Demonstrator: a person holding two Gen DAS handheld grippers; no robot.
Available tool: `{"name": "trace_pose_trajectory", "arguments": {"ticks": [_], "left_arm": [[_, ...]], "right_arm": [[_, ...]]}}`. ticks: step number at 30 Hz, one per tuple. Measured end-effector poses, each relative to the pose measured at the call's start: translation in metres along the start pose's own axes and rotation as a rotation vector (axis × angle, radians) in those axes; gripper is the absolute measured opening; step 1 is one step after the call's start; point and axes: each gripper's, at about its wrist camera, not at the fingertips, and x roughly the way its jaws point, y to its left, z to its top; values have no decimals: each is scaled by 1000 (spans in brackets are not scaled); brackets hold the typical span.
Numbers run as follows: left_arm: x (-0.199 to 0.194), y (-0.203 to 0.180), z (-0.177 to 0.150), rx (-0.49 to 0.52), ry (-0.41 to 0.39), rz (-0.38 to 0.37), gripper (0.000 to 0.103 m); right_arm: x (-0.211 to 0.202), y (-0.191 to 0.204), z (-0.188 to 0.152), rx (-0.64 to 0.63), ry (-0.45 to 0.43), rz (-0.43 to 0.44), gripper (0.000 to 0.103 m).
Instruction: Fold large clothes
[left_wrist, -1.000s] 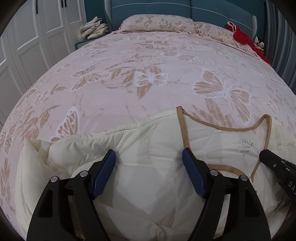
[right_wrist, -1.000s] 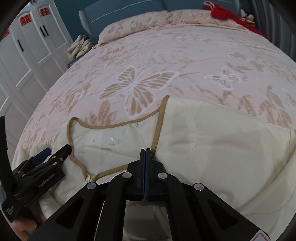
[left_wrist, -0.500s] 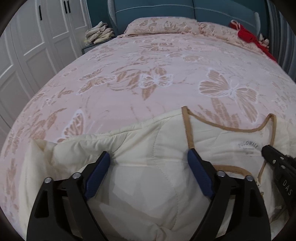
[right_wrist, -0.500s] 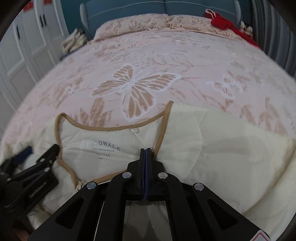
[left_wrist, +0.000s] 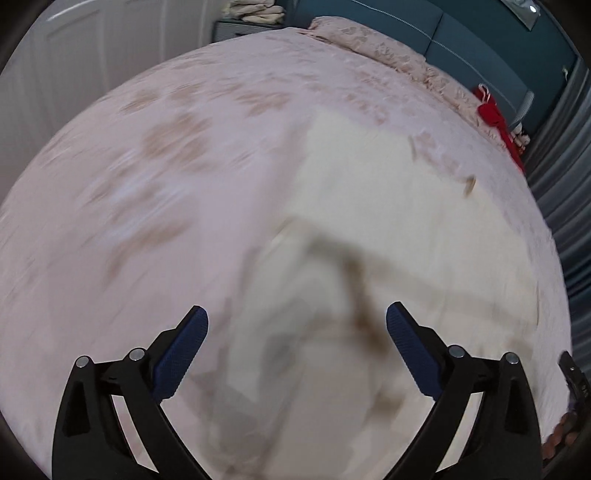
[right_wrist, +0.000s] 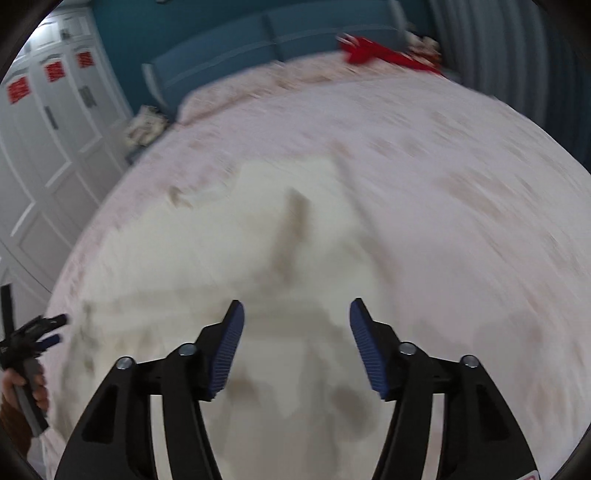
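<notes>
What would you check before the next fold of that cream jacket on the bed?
1. Left gripper free: ok, jaws wide apart, nothing between them.
2. Right gripper free: ok, jaws apart and empty.
3. Cream jacket fully on the pink bedspread: ok, it lies within the bed.
4. Jacket flat, no bunching: cannot tell, both views are motion-blurred.
5. Tan trim edge located for a grasp: cannot tell exactly, only a smear shows.
6. Red item by the headboard clear of the jacket: ok, far off.
</notes>
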Motion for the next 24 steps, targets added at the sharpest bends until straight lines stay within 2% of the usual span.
{"name": "trace_pose_trajectory", "arguments": {"ticks": [3, 6, 8, 11, 13, 14, 15, 16, 17, 18, 22, 24], "left_arm": [[-19, 23, -46, -7, 50, 7, 96], [-22, 44, -83, -98, 119, -32, 96], [-26, 50, -95, -137, 110, -48, 96], [-30, 44, -102, -116, 105, -61, 95], [-31, 38, -104, -103, 113, -62, 83], [-32, 35, -104, -96, 121, -77, 68], [-34, 33, -107, -98, 130, -90, 54], [-37, 31, -107, -104, 141, -110, 47], [-41, 29, -107, -103, 142, -116, 32], [-45, 28, -107, -97, 138, -108, 20], [-72, 23, -106, -68, 101, -135, 8], [-94, 20, -105, -48, 69, -147, 7]], "right_arm": [[-28, -47, -50, 150, 76, 20, 67], [-34, -74, -87, 276, 132, 41, 67], [-33, -81, -105, 323, 147, 57, 67], [-24, -83, -115, 394, 165, 120, 67], [-20, -80, -117, 413, 156, 128, 68], [-18, -78, -117, 427, 152, 125, 68], [-16, -75, -116, 439, 149, 128, 61], [-17, -73, -115, 452, 147, 142, 43], [-17, -68, -114, 454, 155, 153, 32], [-17, -63, -112, 442, 163, 153, 12], [-41, -49, -103, 352, 119, 140, 5], [-60, -48, -100, 320, 99, 158, 4]]}}
